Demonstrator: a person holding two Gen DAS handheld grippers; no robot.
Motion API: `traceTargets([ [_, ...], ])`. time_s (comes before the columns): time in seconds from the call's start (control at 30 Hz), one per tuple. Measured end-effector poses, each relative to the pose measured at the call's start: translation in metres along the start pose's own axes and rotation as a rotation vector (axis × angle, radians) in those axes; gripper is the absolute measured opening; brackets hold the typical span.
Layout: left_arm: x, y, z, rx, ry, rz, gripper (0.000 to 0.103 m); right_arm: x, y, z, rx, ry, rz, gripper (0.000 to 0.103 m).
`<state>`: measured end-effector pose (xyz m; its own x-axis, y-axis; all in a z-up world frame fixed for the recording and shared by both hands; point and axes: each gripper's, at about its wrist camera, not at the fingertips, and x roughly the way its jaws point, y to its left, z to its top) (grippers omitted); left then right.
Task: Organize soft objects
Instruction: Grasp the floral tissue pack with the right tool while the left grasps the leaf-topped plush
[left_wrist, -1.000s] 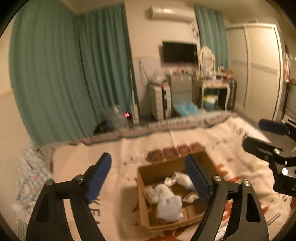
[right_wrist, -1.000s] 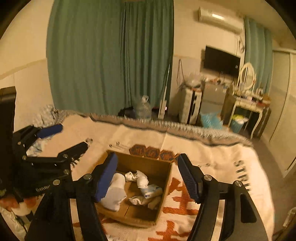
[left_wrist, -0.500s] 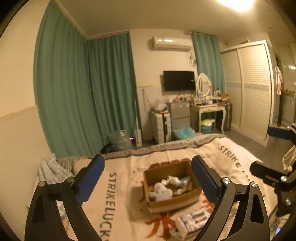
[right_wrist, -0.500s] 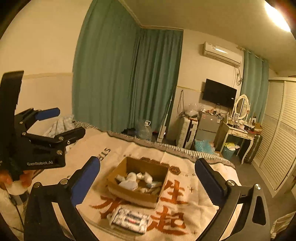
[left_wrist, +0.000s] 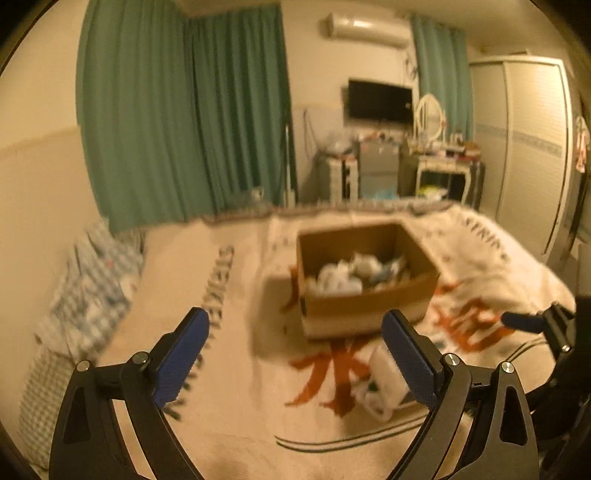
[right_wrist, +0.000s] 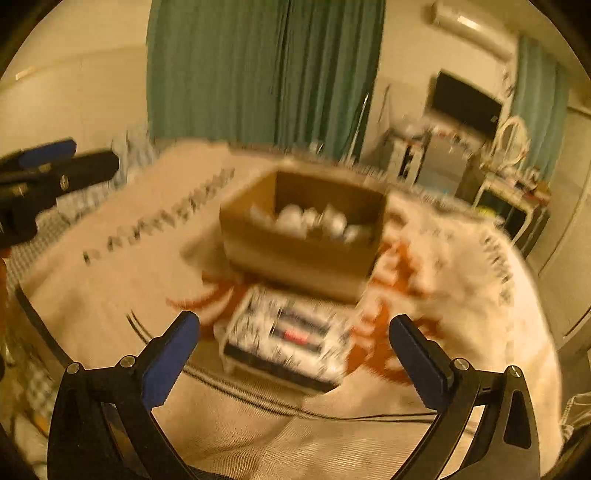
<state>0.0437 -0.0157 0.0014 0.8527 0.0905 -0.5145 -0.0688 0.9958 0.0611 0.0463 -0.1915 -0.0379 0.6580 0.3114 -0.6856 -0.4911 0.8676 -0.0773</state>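
Mostly blurred: the brown cardboard box (right_wrist: 301, 236) on the bed's cream printed blanket (left_wrist: 240, 369) holds indistinct white soft bundles (right_wrist: 314, 221). Both left gripper (left_wrist: 295, 358) and right gripper (right_wrist: 295, 354) have fingers spread, empty.

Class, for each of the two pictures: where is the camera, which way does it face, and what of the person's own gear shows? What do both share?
Left wrist: on the left gripper, facing the cardboard box across the bed; the right gripper shows at right.
Right wrist: on the right gripper, facing a wrapped pack before the box; the left gripper shows at left.
Shared: box, pack, curtains.
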Motion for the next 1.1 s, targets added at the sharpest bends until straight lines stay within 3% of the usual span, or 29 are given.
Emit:
traceTargets([
  [0.13,0.034,-0.002,-0.024,-0.019,0.108,0.021,0.096,0.045,0.002,-0.020,0.010,0.086,0.049,0.103],
  [0.3,0.057,-0.002,-0.041,-0.004,0.150,0.043,0.096,0.079,0.005,-0.028,0.005,0.153,0.097,0.103],
  [0.43,0.073,0.001,-0.048,-0.018,0.183,0.040,0.096,0.101,0.009,-0.034,-0.004,0.203,0.062,0.103],
  [0.63,0.084,-0.002,-0.055,-0.009,0.217,0.032,0.096,0.107,0.001,-0.039,0.039,0.195,0.056,0.103],
  [0.73,0.083,-0.005,-0.056,0.004,0.221,0.026,0.096,0.101,-0.002,-0.039,0.057,0.175,0.066,0.095],
  [0.87,0.080,-0.013,-0.057,0.016,0.232,0.015,0.096,0.082,-0.009,-0.036,0.106,0.101,0.105,0.062],
  [0.97,0.078,-0.023,-0.059,0.029,0.237,-0.005,0.096,0.068,-0.013,-0.034,0.120,0.051,0.095,0.053],
  [1.1,0.082,-0.038,-0.063,0.040,0.260,-0.043,0.095,0.046,-0.020,-0.024,0.097,-0.002,0.029,0.051],
])
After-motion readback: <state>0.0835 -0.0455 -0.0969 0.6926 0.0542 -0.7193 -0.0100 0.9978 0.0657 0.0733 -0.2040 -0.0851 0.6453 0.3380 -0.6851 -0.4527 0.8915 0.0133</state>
